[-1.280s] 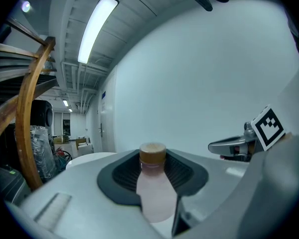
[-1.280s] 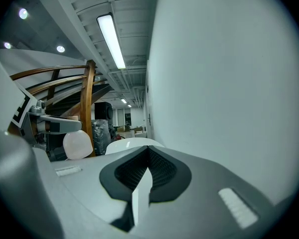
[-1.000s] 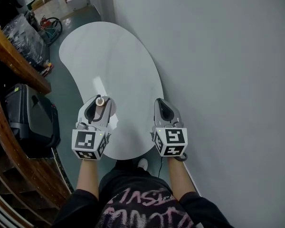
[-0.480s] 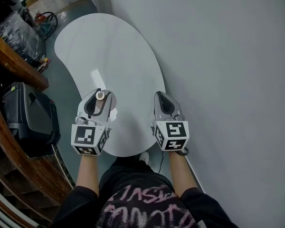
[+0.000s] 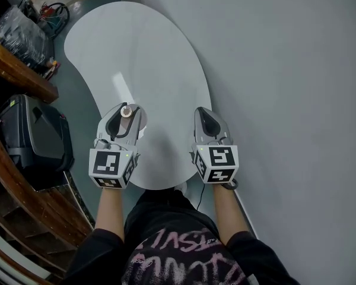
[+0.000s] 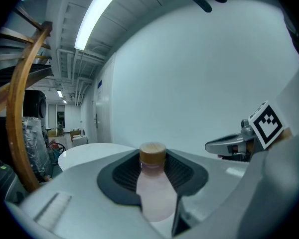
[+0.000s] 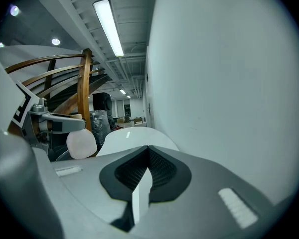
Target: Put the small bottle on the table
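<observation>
Carried slightly farther in over the tabletop [image 5: 136,46], the bottle [image 6: 156,195] stays clamped upright in the left gripper [image 5: 126,109] above its near end, ready to lower, while the right gripper [image 5: 203,116] hangs closed and empty there.

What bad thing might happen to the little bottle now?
The small bottle stands upright in the left tongs, close to the table's left edge. If it is let go there, it might tip and roll off to the floor. It also looks smooth and round, so it may slip out of the tongs too soon.
</observation>
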The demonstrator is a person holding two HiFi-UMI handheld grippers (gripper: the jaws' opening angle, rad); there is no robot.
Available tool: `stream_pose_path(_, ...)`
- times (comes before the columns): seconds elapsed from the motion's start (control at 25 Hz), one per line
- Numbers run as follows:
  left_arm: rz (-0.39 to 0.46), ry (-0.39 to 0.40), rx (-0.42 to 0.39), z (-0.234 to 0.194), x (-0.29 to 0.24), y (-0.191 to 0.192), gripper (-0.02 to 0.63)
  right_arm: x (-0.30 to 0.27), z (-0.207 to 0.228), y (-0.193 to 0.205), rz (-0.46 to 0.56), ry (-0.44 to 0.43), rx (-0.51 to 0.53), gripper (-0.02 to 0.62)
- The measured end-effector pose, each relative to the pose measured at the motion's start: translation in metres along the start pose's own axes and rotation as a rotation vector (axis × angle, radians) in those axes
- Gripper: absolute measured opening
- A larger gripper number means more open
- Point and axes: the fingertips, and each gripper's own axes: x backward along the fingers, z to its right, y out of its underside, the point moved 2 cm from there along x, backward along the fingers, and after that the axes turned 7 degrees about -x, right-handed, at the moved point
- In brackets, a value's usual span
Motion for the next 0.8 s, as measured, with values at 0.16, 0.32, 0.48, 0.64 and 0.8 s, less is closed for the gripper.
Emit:
stream_pose_path(0.16,-0.009,0.002,0.009,0.000,-0.005,0.007,0.144,-0.005,0.001,0.006,-0.013,-0.001,0.000,0.009)
stream_pose_path(0.32,-0.020,0.009,0.019,0.001,-0.011,0.016,0.144,-0.010,0.001,0.013,-0.026,0.001,-0.001,0.009)
stream_pose_path(0.48,-0.031,0.016,0.022,0.002,-0.020,0.023,0.144,-0.015,0.005,0.017,-0.016,0.005,-0.005,0.009)
stream_pose_path(0.64,-0.045,0.019,0.032,0.003,-0.028,0.030,0.145,-0.023,0.009,0.026,-0.048,0.006,-0.010,0.009)
stream_pose_path(0.8,-0.059,0.023,0.039,0.004,-0.036,0.041,0.144,-0.029,0.014,0.036,-0.065,0.008,-0.016,0.009)
